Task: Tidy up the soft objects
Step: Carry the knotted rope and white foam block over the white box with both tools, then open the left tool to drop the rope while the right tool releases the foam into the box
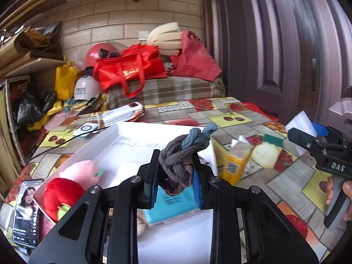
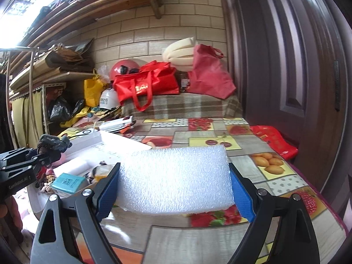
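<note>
Left gripper [image 1: 175, 181] clamps the knotted hair ties [image 1: 180, 160] – soft, springy; right gripper [image 2: 175, 189] squeezes the light foam block [image 2: 176, 180] by its ends – crushable

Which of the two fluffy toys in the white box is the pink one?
The pink plush lies farther back in the white box; the bright red plush sits nearer the camera, at the box's near-left corner.

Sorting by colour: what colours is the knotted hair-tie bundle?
Grey, blue and brownish bands in the hair-tie bundle; clearest in the left wrist view.
</note>
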A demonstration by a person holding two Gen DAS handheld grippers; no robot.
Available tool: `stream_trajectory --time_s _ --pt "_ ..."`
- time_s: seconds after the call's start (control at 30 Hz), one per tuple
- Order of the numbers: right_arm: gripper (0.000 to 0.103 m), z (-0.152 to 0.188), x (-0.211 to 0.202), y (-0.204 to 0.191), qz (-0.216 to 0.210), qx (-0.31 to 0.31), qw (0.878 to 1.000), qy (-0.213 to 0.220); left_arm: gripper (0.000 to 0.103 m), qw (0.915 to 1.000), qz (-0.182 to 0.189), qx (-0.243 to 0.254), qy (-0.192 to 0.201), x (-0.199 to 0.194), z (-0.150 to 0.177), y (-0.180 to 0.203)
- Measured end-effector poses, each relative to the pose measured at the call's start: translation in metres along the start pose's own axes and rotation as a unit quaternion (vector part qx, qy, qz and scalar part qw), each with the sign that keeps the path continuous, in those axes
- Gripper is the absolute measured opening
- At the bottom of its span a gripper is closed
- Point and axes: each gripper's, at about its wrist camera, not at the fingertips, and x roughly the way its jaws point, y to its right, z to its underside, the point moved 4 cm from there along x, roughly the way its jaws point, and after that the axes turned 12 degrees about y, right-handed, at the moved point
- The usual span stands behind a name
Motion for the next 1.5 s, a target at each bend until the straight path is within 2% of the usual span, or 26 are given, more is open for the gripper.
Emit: stream_trajectory --time_s 0.33,0.57,0.8,1.07,1.27,1.5 --pt "0.090 0.002 0.024 -0.057 -0.064 -0.014 0.998 -0.012 0.025 0.9983 -0.054 -0.015 -0.013 0.017 0.003 -0.048" --pt "0.090 0.004 0.051 -0.095 -0.092 -0.021 0.995 -0.023 0.025 0.9954 -0.089 -0.028 -0.024 0.041 0.003 -0.080" --pt "0.090 0.003 0.080 -0.113 -0.090 -0.009 0.995 -0.031 0.025 0.9929 -0.105 -0.050 -0.024 0.048 0.003 -0.096" --pt "0.090 0.001 0.093 -0.125 -0.091 -0.013 0.995 -0.033 0.025 0.9934 -0.108 -0.036 -0.012 0.045 0.000 -0.090" --pt "0.090 0.001 0.107 -0.127 -0.090 -0.004 0.995 -0.042 0.025 0.9927 -0.112 -0.043 -0.011 0.049 -0.002 -0.093" --pt "0.090 0.003 0.119 -0.128 -0.086 0.006 0.995 -0.057 0.025 0.9917 -0.108 -0.049 -0.050 0.066 0.003 -0.095"
